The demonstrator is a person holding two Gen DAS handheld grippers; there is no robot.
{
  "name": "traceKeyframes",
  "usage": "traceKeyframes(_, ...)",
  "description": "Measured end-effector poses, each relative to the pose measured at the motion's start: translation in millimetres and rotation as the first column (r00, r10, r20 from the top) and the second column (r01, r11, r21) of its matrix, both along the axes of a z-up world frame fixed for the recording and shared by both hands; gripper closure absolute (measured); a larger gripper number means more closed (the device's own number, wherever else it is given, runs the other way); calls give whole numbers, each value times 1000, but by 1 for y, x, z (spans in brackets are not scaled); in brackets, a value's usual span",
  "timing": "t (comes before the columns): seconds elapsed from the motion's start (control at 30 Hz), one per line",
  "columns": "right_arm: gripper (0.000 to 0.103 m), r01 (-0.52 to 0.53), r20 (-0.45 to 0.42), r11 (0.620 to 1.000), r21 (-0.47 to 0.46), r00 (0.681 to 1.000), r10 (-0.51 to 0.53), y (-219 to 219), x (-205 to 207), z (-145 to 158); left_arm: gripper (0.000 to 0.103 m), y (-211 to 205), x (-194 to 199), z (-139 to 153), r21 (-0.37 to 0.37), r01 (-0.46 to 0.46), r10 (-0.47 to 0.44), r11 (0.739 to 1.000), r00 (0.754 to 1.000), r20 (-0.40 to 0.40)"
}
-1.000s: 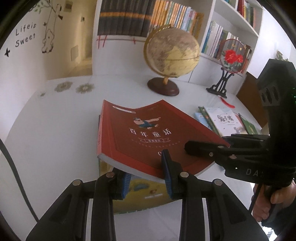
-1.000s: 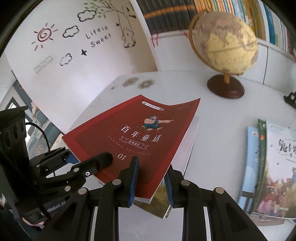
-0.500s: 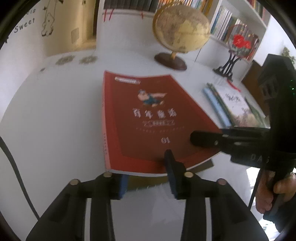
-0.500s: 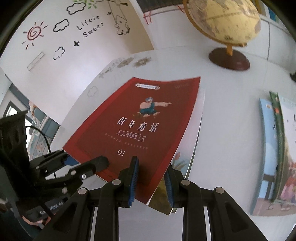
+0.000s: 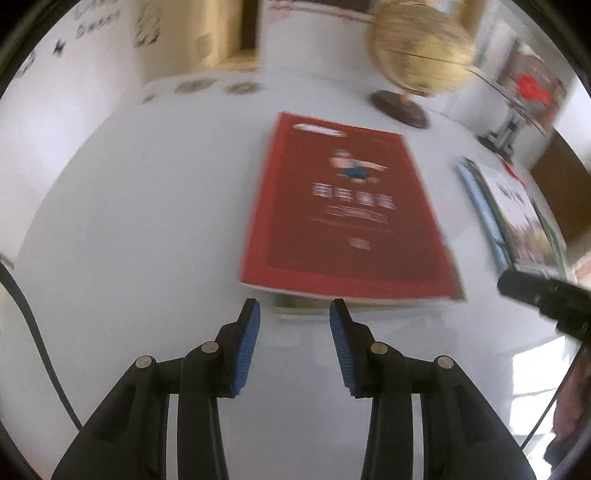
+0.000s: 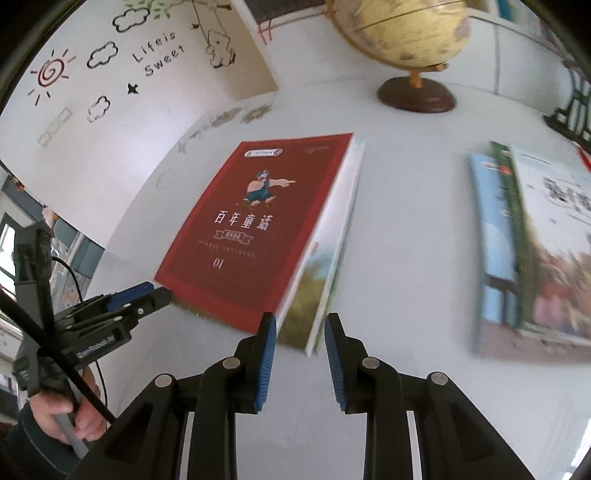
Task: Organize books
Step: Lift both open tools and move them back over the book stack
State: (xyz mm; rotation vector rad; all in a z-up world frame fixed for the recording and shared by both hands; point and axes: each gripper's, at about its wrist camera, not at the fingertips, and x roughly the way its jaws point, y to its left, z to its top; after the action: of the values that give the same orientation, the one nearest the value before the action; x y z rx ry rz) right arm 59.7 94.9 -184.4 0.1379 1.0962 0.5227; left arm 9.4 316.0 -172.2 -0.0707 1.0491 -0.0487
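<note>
1. A red book (image 5: 347,218) lies flat, cover up, on the white bench (image 5: 129,221), resting on a thinner picture book (image 6: 314,295) whose coloured cover and white page edges stick out along its right side and near edge.
2. The red cover bears a cartoon figure, white Chinese lettering and "01" near its lower edge.
3. The left gripper (image 5: 294,317) hangs over the bench just short of the red book's near edge. Its jaws stand a moderate way apart, having just opened a little, with nothing between the blue pads; only bare bench and the lower book's edge show in the gap.
4. The right gripper (image 6: 300,328) sits at the near right corner of the stack. In the picture its jaws are parted with the corner of the picture book showing just beyond the gap; the pads do not press on either book.
5. In the right wrist view the left gripper's tips lie beside the red book's near left corner, and a hand (image 6: 66,413) in a dark sleeve grips its handle.
6. To the right, well apart from the stack, a second pile of picture books (image 6: 532,240) lies flat on the bench.
7. A globe (image 6: 402,33) on a dark wooden base stands behind the red book, and a wall with "Life is Sweet" drawings rises at the left.
</note>
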Motion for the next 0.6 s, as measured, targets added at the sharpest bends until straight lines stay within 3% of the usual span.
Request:
traceKeyframes(0.07,77,20,14,1000,8,1000,-20,-17,-13,9,67,-14,-9,6,40,12,-13,999,1000,12)
traceKeyframes(0.27,77,55,74,998,42,996,-58,-77,-83,45,67,-67,-68,52,-31,19,-17,999,997,72)
traceKeyframes(0.43,77,126,152,992,13,980,-127,-141,-164,82,66,-149,-132,101,-87,104,-90,991,984,155)
traceKeyframes(0.47,77,140,164,990,9,976,-140,-150,-174,88,61,-162,-139,109,-92,121,-104,988,980,170)
traceKeyframes(0.6,76,203,229,979,-9,954,-196,-196,-216,120,60,-220,-164,140,-115,213,-183,970,957,226)
